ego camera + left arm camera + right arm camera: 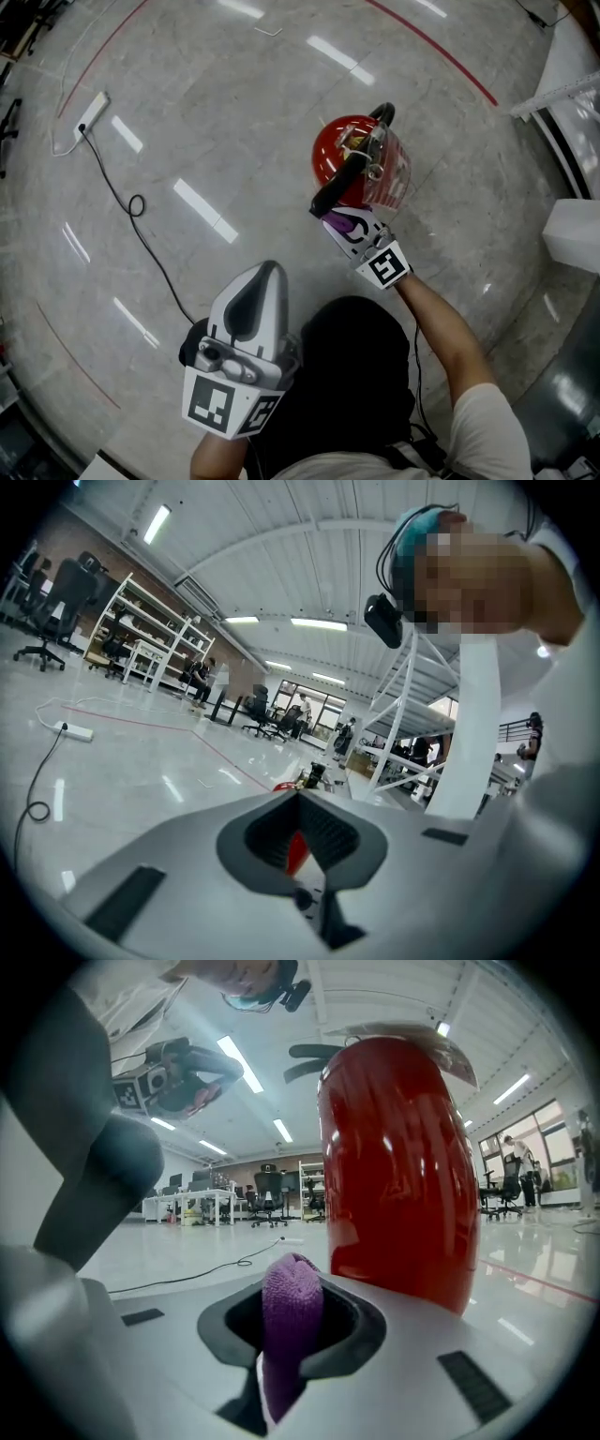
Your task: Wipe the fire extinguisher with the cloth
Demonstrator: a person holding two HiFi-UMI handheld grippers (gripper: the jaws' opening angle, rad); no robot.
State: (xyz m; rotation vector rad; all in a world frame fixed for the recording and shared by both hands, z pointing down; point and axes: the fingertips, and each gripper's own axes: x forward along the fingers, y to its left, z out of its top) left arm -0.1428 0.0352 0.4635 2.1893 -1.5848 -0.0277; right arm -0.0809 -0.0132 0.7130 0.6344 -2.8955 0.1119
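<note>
Counted one fire extinguisher [347, 155], one cloth [343, 221] and two grippers. Counted also one white power strip [92, 111] with one thin black cable [141, 234], far off to the left of both pairs of fingers.

Saw a round, smooth, shiny red body on the fire extinguisher, with a black handle [337, 186] on top. Found it standing upright on the grey, glossy floor [216, 112], just ahead of the right gripper's [349, 225] fingers and a bit to their right.

Found the cloth purple, soft and fuzzy, bunched into a roll. Pinched it tight between the right fingers, with its end poking out in front of them. Could not tell if it touched the red body.

Reached the right arm out long and straight, bare up to a short sleeve. Held the left gripper [270, 274] in close to the body, pointed forward, well back from the fire extinguisher. Pressed its grey fingers almost together, with only a thin slit between them and nothing in it.
</note>
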